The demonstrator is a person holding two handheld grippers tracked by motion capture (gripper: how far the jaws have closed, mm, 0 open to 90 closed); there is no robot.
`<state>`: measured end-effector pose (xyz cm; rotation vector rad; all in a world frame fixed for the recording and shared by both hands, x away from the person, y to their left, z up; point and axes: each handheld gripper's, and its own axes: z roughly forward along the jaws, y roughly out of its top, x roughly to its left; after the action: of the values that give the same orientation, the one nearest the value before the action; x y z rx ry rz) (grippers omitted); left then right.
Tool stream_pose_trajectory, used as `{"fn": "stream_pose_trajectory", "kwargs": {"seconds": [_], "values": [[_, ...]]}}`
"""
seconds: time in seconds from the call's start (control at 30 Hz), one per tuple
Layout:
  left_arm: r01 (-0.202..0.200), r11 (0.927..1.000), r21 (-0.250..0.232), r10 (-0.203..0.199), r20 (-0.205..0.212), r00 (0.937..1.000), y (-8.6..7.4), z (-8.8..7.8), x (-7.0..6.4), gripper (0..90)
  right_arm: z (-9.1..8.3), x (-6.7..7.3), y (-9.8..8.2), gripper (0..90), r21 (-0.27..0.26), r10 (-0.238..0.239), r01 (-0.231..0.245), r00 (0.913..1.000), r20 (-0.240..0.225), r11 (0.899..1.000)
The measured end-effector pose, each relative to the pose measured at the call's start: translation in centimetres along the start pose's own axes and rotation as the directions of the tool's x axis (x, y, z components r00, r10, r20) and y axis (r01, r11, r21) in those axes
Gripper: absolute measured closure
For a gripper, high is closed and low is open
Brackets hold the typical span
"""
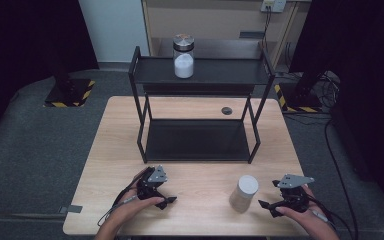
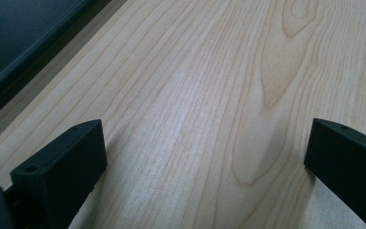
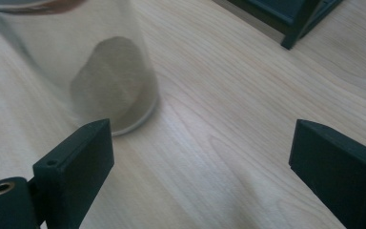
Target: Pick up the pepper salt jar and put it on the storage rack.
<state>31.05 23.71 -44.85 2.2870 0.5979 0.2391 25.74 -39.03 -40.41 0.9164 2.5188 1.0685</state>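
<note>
A clear jar [image 1: 243,192] with a pale lid stands on the wooden table [image 1: 200,112], near the front right. In the right gripper view the same jar [image 3: 90,71] holds a heap of grey-beige stuff and stands just beyond the left jaw. My right gripper [image 1: 267,197] lies to the right of that jar and points at it; its jaws [image 3: 200,157] stand wide apart over bare wood. My left gripper [image 1: 166,200] rests at the front left, open [image 2: 205,152], with nothing between its jaws. A second jar [image 1: 183,56] with white powder stands on the rack's top shelf.
A black two-tier metal rack [image 1: 200,75] stands across the middle of the table; its lower shelf [image 1: 197,140] is bare. A small dark round disc [image 1: 226,110] lies on the table behind the rack. A rack leg [image 3: 295,28] shows in the right gripper view.
</note>
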Motion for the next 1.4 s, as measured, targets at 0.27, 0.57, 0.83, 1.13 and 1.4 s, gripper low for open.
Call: {"fn": "stream_pose_trajectory", "kwargs": {"seconds": [0.27, 0.57, 0.83, 1.13, 1.4], "values": [[0.001, 1.0000, 0.000, -0.001, -0.001, 1.0000, 0.0, 0.0, 0.0, 0.0, 0.0, 0.3, -0.4, 8.8, -0.046, -0.016, 0.014, 0.9982, -0.057, 0.999], [0.001, 1.0000, 0.000, -0.001, -0.001, 1.0000, 0.0, 0.0, 0.0, 0.0, 0.0, 0.9, 0.0, 8.4, -0.079, -0.028, 0.021, 0.9960, -0.085, 0.997], [0.001, 1.0000, 0.000, -0.001, -0.001, 1.0000, 0.0, 0.0, 0.0, 0.0, -0.2, 1.6, 0.7, 8.0, -0.120, -0.037, 0.025, 0.9945, -0.098, 0.992], [0.001, 1.0000, 0.000, -0.001, -0.001, 1.0000, 0.0, 0.0, 0.0, 0.0, 0.1, 2.1, 1.3, 6.4, -0.139, -0.035, 0.022, 0.9953, -0.091, 0.990], [0.001, 1.0000, 0.000, -0.001, -0.002, 1.0000, 0.0, 0.0, 0.0, 0.0, 0.4, 2.5, 1.5, 8.8, -0.148, -0.046, 0.034, 0.9956, -0.081, 0.988]]}}
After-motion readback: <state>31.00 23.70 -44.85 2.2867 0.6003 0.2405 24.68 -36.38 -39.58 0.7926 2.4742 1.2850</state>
